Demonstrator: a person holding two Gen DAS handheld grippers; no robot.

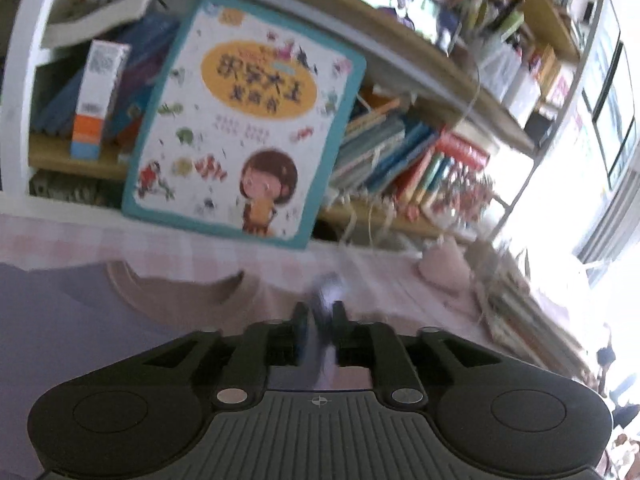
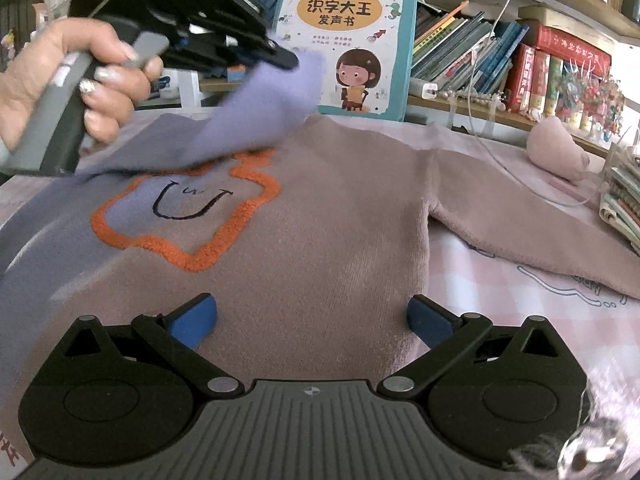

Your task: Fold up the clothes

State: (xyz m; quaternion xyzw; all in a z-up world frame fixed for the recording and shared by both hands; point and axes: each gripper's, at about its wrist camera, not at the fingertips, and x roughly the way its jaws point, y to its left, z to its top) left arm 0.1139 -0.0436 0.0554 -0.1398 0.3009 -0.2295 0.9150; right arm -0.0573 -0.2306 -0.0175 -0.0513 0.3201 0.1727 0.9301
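Sweater (image 2: 328, 240) flat on checked cloth (image 2: 520, 280). Left gripper (image 2: 294, 60) pinched on purple sleeve (image 2: 256, 112), lifted over chest. Right gripper (image 2: 312, 320) wide open, empty, above hem. Risk: thin pinch slips, sleeve drops crooked; loose cable (image 2: 480, 128) snags.

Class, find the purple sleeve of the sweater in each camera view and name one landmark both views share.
Left wrist view: the purple sleeve shows low in the middle, pinched between the left gripper fingers.
Right wrist view: the sleeve hangs upper left, lifted over the sweater.
Shared landmark: the teal children's book leaning on the bookshelf.
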